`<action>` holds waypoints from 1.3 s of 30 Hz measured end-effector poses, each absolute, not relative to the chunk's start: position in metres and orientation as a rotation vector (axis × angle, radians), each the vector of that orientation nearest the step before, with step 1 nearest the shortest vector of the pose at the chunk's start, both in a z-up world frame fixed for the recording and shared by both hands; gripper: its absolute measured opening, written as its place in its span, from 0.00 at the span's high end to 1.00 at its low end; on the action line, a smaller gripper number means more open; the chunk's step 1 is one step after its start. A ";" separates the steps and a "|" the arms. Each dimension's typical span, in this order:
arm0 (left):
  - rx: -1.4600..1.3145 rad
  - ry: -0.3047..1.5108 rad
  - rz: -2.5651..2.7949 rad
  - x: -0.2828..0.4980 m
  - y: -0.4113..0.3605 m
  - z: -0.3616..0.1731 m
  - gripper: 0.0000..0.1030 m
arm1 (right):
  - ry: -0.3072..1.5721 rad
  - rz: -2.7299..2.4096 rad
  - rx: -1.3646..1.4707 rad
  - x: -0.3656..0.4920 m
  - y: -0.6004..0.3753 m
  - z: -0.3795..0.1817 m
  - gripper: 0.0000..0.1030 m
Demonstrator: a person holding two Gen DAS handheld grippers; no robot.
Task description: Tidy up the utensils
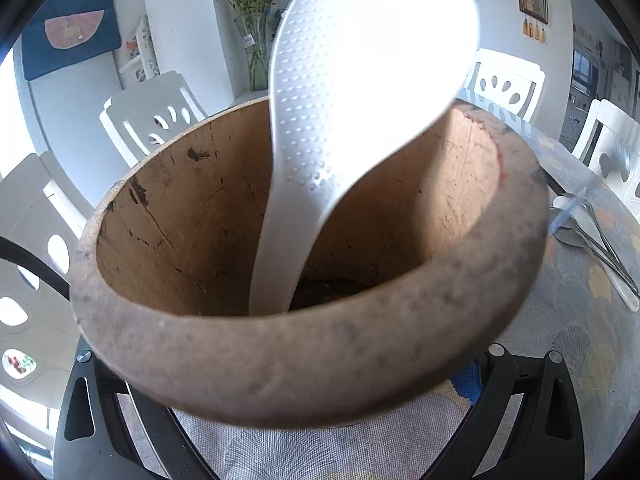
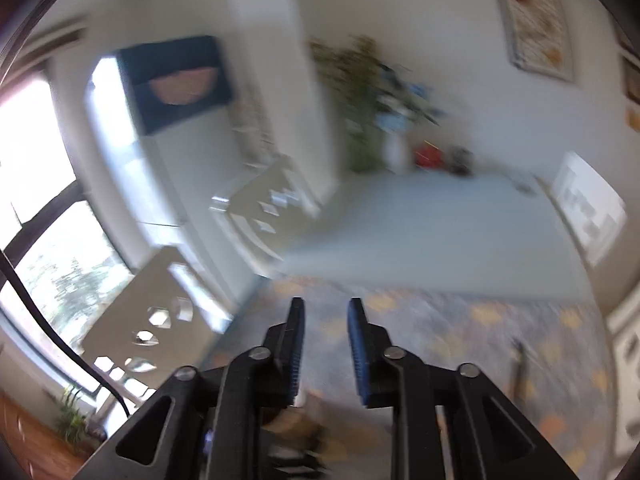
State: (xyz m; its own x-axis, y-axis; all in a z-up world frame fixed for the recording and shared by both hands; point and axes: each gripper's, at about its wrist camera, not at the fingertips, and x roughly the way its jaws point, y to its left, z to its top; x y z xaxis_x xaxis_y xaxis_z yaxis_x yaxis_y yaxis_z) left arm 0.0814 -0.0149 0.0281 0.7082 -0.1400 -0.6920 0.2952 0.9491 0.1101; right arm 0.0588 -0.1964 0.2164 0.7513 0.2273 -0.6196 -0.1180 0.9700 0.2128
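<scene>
Right wrist view, lower centre: the right gripper (image 2: 325, 312) has its jaws parted with nothing between the blue pads; the frame is motion-blurred. Beyond the fingertips lies the patterned tablecloth (image 2: 500, 320), with a thin dark utensil (image 2: 520, 364), too blurred to identify, at lower right.

Left wrist view, bottom: the left gripper (image 1: 320, 420) grasps a brown wooden holder (image 1: 304, 364), its black fingers at lower left and lower right flanking the holder's outer wall, a blue pad showing against it at right. A white rice paddle (image 1: 340, 100) stands inside the holder, handle down, dimpled blade rising to upper centre. At the right edge, metal spoons (image 1: 592, 236) lie together on the tablecloth, apart from the holder. White chairs (image 1: 152, 120) surround the table.
</scene>
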 end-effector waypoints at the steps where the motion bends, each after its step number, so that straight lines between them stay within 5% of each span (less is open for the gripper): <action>1: 0.221 0.748 -0.244 0.081 -0.015 0.028 0.02 | 0.732 0.168 0.173 0.063 -0.206 0.208 0.57; 2: 0.221 0.748 -0.244 0.081 -0.016 0.028 0.02 | 0.816 0.135 0.207 0.071 -0.225 0.187 0.47; 8: 0.228 0.753 -0.240 0.078 -0.018 0.027 0.02 | 1.059 0.078 0.649 0.071 -0.308 0.100 0.47; 13: 0.225 0.754 -0.242 0.077 -0.019 0.026 0.02 | 1.249 0.016 0.707 0.045 -0.325 0.049 0.49; 24: 0.219 0.759 -0.248 0.080 -0.017 0.025 0.02 | 1.323 -0.336 1.327 0.023 -0.365 -0.040 0.54; 27: 0.213 0.758 -0.251 0.081 -0.015 0.025 0.02 | 1.295 -0.487 1.519 0.021 -0.372 -0.047 0.42; 30: 0.206 0.749 -0.254 0.086 -0.011 0.027 0.02 | 1.389 -0.548 1.479 0.052 -0.372 -0.048 0.14; 31: 0.205 0.746 -0.254 0.086 -0.010 0.028 0.02 | 1.445 -0.565 1.415 0.065 -0.367 -0.048 0.12; 39: 0.197 0.739 -0.260 0.090 -0.007 0.029 0.02 | 1.598 -0.629 0.840 0.105 -0.310 -0.034 0.18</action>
